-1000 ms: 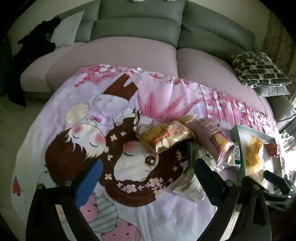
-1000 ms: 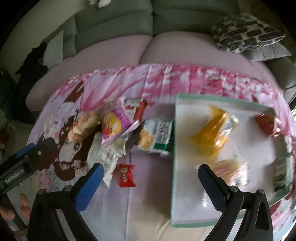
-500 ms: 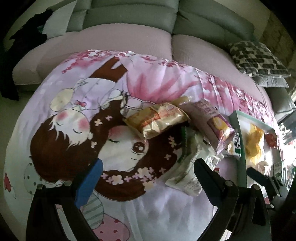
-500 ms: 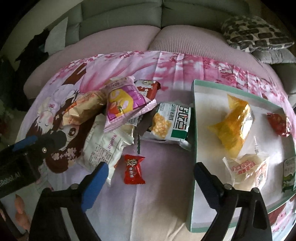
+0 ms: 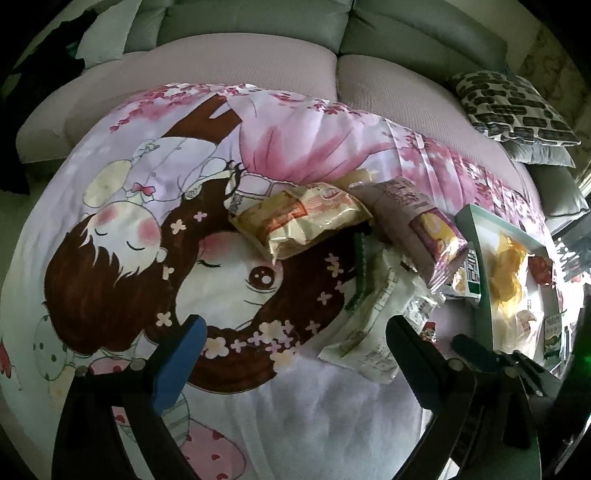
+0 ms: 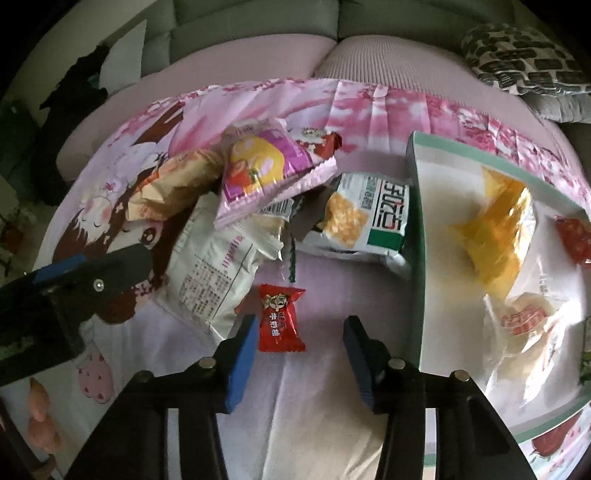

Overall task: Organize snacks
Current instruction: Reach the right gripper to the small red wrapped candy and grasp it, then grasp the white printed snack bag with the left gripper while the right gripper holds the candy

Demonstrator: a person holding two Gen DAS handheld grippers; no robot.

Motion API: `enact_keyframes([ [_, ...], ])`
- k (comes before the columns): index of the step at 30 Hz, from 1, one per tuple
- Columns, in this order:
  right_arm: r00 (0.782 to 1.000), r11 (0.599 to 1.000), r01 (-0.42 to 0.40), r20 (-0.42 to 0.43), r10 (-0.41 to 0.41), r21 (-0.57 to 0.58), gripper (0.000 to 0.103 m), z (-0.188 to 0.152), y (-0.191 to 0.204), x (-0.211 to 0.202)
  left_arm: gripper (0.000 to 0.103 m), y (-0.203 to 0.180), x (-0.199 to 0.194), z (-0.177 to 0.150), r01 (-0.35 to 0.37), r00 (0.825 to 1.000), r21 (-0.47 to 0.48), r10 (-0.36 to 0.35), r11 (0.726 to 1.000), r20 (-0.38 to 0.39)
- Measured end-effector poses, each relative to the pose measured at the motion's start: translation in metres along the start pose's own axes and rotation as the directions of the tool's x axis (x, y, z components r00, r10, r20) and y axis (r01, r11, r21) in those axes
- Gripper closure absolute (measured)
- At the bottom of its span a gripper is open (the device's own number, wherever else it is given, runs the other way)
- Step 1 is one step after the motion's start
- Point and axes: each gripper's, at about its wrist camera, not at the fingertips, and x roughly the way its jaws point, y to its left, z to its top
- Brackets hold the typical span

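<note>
A small red candy (image 6: 281, 318) lies on a pink cartoon-print cloth (image 6: 325, 424), just in front of the right gripper (image 6: 300, 330). Its blue-padded jaws are closing w/ the candy's lower end between them; the left pad sits just beside the wrapper, the right pad apart from it, so no grip yet.

Behind the candy: a heap of snack bags – white bag (image 6: 210, 273), tan bag (image 6: 177, 184), pink-purple bag (image 6: 266, 170), green-and-white corn bag (image 6: 365, 218).

To the right, a green-rimmed white tray (image 6: 413, 236) holds a yellow bag (image 6: 498, 229), a clear bun pack (image 6: 524, 328) & a red candy at the far edge.

The left gripper (image 5: 295, 336) hangs over the cloth left of the heap, jaws wide, nothing between them.

A grey sofa (image 5: 258, 26) w/ a patterned cushion (image 5: 513, 107) is behind.
</note>
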Motion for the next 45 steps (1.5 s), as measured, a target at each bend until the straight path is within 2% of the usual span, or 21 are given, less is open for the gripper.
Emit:
enact_keyframes([
  [7,1.000,1.000,-0.019,-0.001,0.019,-0.011,0.062,0.000,0.004,0.005,0.005,-0.009,0.002,-0.001,0.034,0.999,0.026,-0.034,0.999,-0.009],
  [12,1.000,1.000,-0.020,0.000,0.020,0.001,0.073,0.000,0.002,0.006,0.005,-0.015,0.004,-0.003,0.046,0.999,0.042,-0.045,0.998,-0.018],
  [28,1.000,0.998,-0.015,-0.021,0.017,0.064,0.075,-0.010,-0.022,-0.002,0.005,-0.049,0.025,-0.005,0.094,0.993,0.120,-0.085,0.988,-0.083],
  [32,0.999,0.997,-0.024,-0.021,0.025,0.069,0.075,-0.011,-0.024,-0.003,0.020,-0.056,0.033,-0.005,0.096,0.991,0.128,-0.083,0.987,-0.107],
  [37,0.999,0.997,-0.031,-0.022,0.033,0.074,0.075,-0.013,-0.027,-0.005,0.021,-0.058,0.040,-0.006,0.067,0.991,0.130,-0.052,0.989,-0.121],
  [39,0.999,0.997,-0.032,-0.023,0.034,0.075,0.075,-0.014,-0.027,-0.006,0.024,-0.060,0.042,-0.006,0.062,0.991,0.130,-0.046,0.990,-0.124],
  [40,0.999,0.997,-0.033,-0.024,0.035,0.076,0.075,-0.014,-0.028,-0.006,0.030,-0.060,0.043,-0.005,0.061,0.991,0.129,-0.044,0.990,-0.125],
  [45,0.999,0.997,-0.033,-0.025,0.035,0.077,0.075,-0.013,-0.027,-0.006,0.032,-0.062,0.046,-0.006,0.055,0.991,0.119,-0.040,0.991,-0.126],
])
